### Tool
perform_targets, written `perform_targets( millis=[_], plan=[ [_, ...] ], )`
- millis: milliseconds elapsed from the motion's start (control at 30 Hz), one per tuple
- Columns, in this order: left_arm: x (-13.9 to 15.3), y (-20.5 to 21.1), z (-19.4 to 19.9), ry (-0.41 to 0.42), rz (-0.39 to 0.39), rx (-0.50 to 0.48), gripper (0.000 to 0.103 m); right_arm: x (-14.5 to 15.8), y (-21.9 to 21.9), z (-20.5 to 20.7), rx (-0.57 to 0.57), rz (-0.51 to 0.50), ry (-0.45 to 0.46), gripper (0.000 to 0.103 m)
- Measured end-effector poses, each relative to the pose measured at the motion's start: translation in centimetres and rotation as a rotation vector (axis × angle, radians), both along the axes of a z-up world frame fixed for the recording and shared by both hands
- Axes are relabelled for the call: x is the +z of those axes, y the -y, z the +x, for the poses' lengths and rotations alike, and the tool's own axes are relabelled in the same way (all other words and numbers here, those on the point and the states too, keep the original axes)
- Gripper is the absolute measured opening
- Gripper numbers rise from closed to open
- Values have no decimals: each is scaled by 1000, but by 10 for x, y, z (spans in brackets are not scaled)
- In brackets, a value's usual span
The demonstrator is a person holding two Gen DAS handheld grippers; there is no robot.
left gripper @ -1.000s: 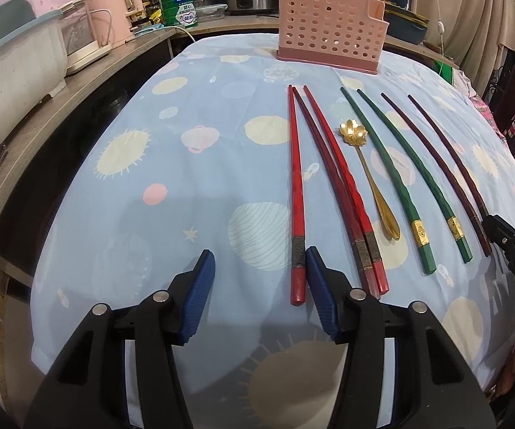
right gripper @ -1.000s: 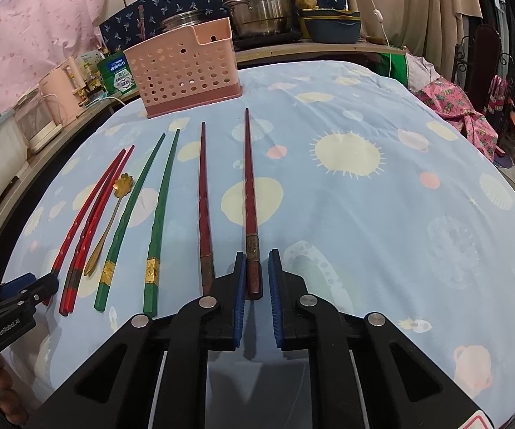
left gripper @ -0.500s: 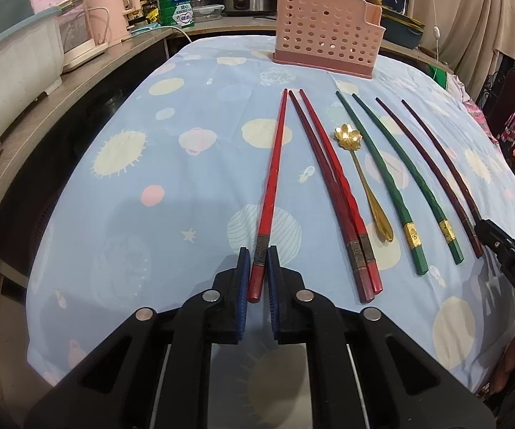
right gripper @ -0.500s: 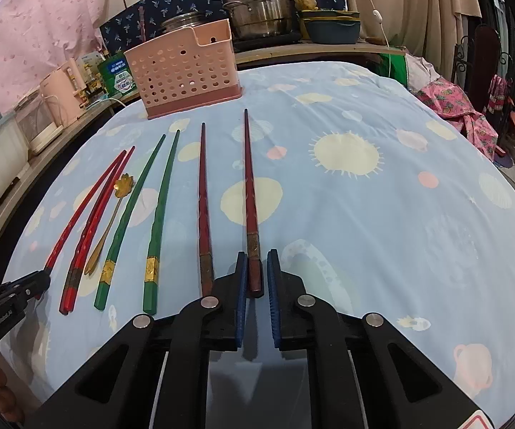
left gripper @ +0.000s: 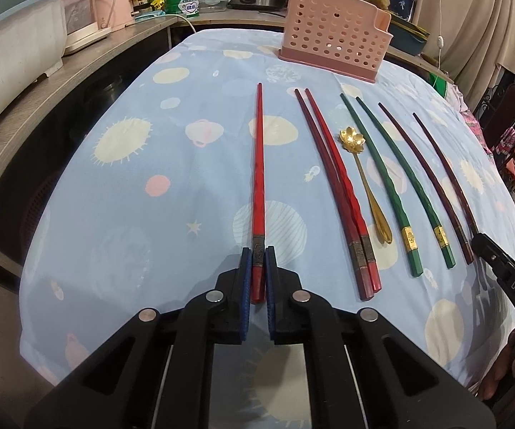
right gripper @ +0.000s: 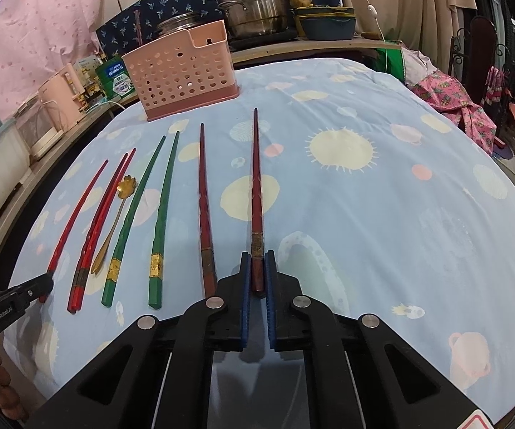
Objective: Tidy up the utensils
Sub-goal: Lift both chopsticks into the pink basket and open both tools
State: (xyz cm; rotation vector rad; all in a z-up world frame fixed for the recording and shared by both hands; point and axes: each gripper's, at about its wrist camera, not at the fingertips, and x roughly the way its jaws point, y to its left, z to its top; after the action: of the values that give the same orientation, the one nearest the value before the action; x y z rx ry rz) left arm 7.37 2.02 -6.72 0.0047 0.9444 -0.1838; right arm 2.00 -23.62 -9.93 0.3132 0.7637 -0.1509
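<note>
Near the table's front edge, the left gripper, just closed, pinches a red chopstick; the right gripper clamps a maroon chopstick. Between them lie more chopsticks and a gold spoon; a pink basket stands at the far edge.

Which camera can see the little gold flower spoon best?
The left wrist view. The gold spoon lies close there, between the red and green chopsticks, flower bowl and whole handle clear. In the right wrist view the spoon sits far to the left, smaller and squeezed by the lens.
</note>
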Motion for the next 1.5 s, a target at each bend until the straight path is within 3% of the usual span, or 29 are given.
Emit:
perform_targets(
  millis=[533, 967, 1267, 1500],
  plan=[
    [6, 4, -1, -4, 73, 34, 7, 17, 12, -19, -42, 70, 70, 7],
    [33, -5, -1, 45, 48, 54, 7, 29, 9, -22, -27, 75, 96, 7],
    [66, -5, 8, 104, 21, 53, 7, 53, 10, -19, -4, 66, 131, 7],
    [111, -6, 26, 187, -9, 58, 7, 89, 22, -4, 17, 56, 182, 7]
  ],
)
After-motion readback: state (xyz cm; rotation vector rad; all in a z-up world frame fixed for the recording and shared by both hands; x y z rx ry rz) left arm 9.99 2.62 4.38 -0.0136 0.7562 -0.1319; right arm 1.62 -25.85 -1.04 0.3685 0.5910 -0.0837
